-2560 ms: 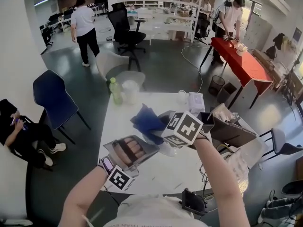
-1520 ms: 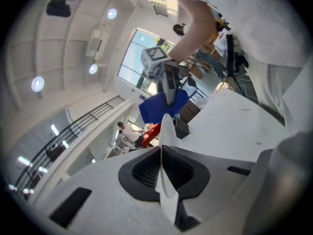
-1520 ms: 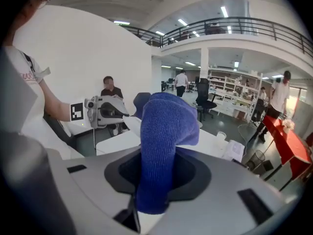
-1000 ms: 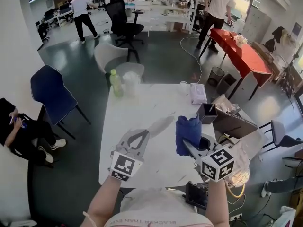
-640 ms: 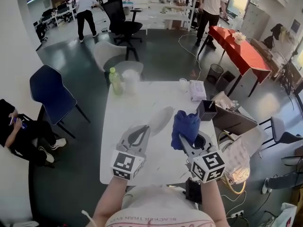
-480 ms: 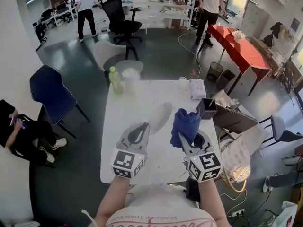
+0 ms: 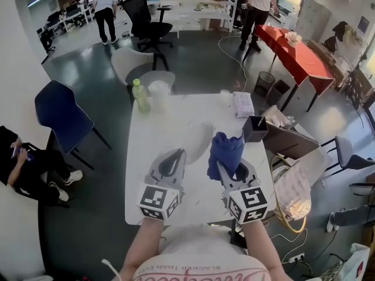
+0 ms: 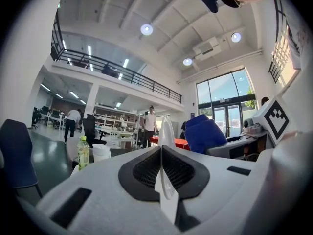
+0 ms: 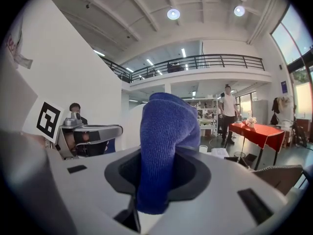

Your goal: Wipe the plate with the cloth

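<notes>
1. The white table (image 7: 153, 127) fills the middle of the head view, and both of your grippers are held over its near half.
2. Your left gripper (image 7: 177, 154) sits lower left of centre in the head view. In its own view the jaws are pressed together on the thin rim of the plate, with the dark pads meeting on either side of it.
3. Your right gripper (image 7: 227, 170) sits lower right of centre in the head view. In its own view the jaws are pinching the cloth, which bulges up out of them.
4. The plate (image 7: 199, 140) is white. In the head view it lies just past the left gripper's tip, at centre frame. In the left gripper view it stands on edge (image 8: 165, 129), a narrow upright sliver in the middle.
5. The cloth (image 7: 225, 150) is blue and bunched. It is just to the right of the plate in the head view, and I cannot tell whether they touch. It fills the centre of the right gripper view (image 9: 167, 141).
6. A black box (image 7: 255, 129) stands near the table's right edge.
7. A green bottle (image 7: 139, 96) stands upright at the table's far left corner.
</notes>
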`<state>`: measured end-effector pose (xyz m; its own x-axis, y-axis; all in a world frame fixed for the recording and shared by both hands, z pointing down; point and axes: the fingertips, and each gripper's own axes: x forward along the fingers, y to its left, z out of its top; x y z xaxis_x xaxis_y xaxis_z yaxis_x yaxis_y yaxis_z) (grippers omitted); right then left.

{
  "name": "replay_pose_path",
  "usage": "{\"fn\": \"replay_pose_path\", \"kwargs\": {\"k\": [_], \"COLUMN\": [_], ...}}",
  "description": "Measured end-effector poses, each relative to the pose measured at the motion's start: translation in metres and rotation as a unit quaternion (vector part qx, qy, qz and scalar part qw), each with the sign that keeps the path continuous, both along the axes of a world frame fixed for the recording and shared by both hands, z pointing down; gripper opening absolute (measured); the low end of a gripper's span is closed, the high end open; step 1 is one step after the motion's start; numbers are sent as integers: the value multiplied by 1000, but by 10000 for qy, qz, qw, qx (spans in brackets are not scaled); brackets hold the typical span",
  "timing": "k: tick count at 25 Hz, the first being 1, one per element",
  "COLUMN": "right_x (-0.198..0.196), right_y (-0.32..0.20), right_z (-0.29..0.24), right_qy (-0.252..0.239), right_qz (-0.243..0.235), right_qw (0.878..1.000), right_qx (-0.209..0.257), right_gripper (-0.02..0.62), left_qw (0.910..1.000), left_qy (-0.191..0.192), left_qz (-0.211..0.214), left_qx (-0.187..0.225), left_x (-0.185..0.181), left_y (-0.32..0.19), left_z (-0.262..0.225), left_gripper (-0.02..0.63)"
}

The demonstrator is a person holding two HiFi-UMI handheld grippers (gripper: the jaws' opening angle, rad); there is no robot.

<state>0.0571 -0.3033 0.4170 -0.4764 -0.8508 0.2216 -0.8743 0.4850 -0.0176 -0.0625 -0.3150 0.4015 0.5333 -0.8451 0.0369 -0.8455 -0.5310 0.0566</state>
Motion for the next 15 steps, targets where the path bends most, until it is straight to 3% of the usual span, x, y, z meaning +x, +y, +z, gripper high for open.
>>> {"fn": "replay_pose_path", "kwargs": {"k": [15], "right_x": [-1], "right_y": [-2], "right_z": [2], "right_qy": [112], "right_qz": [144], "right_qw": [9998], "right_qx": [-55], "right_gripper": [109], "left_qw": [9998], "left_qy": [82], "left_qz": [108], "left_qx": [121], "left_x": [2], "left_y": [2], "left_z": [-6], "left_gripper": [12]}}
